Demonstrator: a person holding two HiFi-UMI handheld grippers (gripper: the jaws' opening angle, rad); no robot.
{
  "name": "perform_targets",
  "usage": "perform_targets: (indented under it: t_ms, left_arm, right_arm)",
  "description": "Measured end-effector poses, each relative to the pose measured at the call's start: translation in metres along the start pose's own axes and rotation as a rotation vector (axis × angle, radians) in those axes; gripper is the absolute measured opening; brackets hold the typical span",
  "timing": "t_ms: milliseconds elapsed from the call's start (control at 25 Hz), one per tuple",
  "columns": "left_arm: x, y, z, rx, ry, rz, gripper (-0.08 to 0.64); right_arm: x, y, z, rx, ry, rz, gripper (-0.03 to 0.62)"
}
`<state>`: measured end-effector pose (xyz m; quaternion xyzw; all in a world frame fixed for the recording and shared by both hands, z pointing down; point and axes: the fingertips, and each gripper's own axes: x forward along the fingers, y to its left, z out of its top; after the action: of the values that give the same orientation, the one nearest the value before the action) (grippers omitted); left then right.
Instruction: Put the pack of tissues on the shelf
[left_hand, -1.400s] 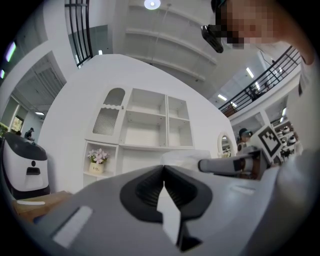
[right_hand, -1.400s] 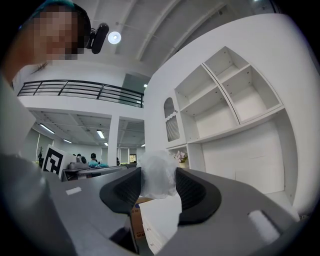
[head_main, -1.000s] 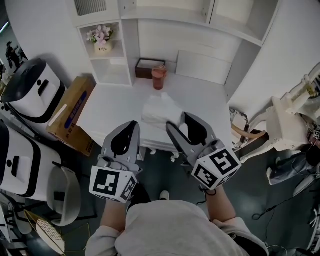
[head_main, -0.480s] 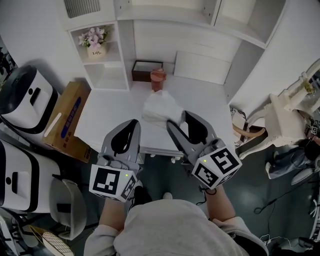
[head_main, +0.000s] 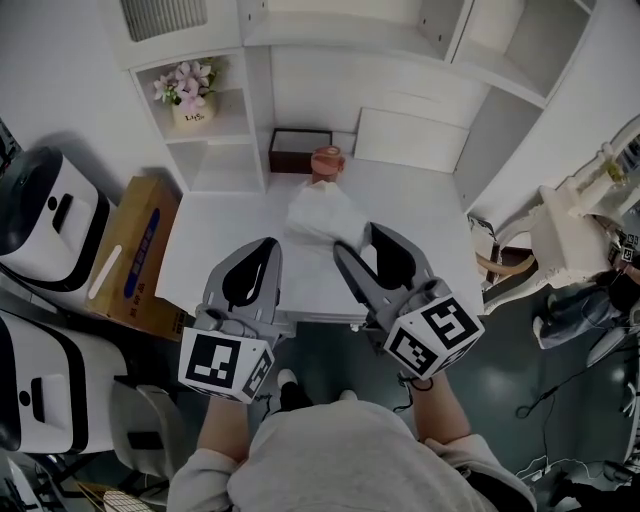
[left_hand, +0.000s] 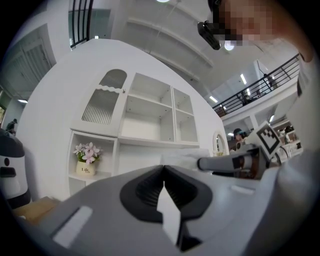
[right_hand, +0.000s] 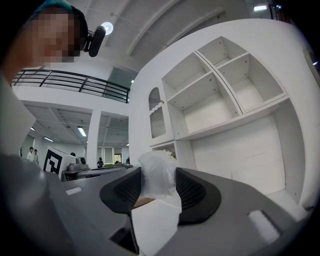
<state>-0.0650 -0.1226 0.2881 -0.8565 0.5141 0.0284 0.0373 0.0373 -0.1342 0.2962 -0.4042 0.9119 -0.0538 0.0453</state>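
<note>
The pack of tissues (head_main: 322, 213), white in crinkly clear plastic, juts forward over the white desk (head_main: 225, 225); my right gripper (head_main: 356, 240) is shut on its near end. The right gripper view shows the pack (right_hand: 157, 175) pinched between the dark pads, the right gripper (right_hand: 158, 181) pointing level at the white shelf unit (right_hand: 220, 95). My left gripper (head_main: 268, 246) hangs beside it to the left, over the desk's front edge. Its jaws (left_hand: 163, 169) meet at the tips with nothing in them. The shelf unit's open compartments (head_main: 405, 35) rise behind the desk.
A dark brown box (head_main: 300, 148) and a pink cup (head_main: 327, 163) stand at the back of the desk. A flower pot (head_main: 185, 95) fills a left cubby. A cardboard box (head_main: 135, 250) and white machines (head_main: 45, 215) crowd the floor on the left, white furniture (head_main: 580, 225) the right.
Both grippers have come forward toward the desk and now hang over its front edge. The pack stays in the right gripper's hold. Neither pair of jaws has changed.
</note>
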Motion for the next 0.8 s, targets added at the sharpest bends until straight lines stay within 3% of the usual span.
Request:
perform_targets:
  t_ms: [800]
  left_arm:
    - [0.024, 0.066, -0.011, -0.012, -0.002, -0.149, 0.002]
  right_arm:
    - [0.058, 0.01, -0.009, -0.003, -0.013, -0.146, 0.207]
